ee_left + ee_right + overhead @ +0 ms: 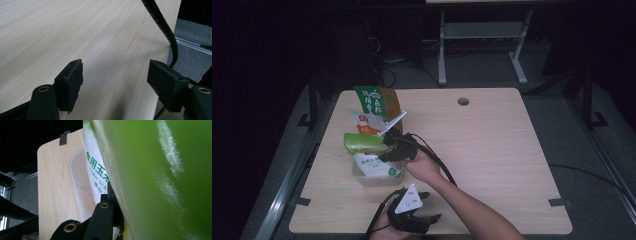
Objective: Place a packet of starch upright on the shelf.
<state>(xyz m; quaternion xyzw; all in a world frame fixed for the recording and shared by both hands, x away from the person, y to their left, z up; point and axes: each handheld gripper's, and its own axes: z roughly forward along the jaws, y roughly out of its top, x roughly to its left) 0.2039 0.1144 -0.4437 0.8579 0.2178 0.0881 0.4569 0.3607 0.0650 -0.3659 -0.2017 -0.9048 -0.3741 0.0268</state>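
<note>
My right gripper (388, 145) reaches over a clear plastic bin (362, 180) at the table's left and is shut on a bright green packet (362, 142) held above it. In the right gripper view the green packet (162, 182) presses against one black jaw, and the other jaw is hidden behind it. A white packet with green print (374, 167) stands in the bin below; the same white packet (96, 172) shows beside the bin's rim (75, 180). My left gripper (431, 206) rests near the front edge, open, with nothing between its pads (71, 80).
A tall green and orange bag (377, 102) and a white and red packet (364, 122) stand just behind the bin. A black cable (439, 162) trails along the right forearm; that cable (162, 25) crosses the left gripper view. Bare wooden table (492, 140) extends to the right.
</note>
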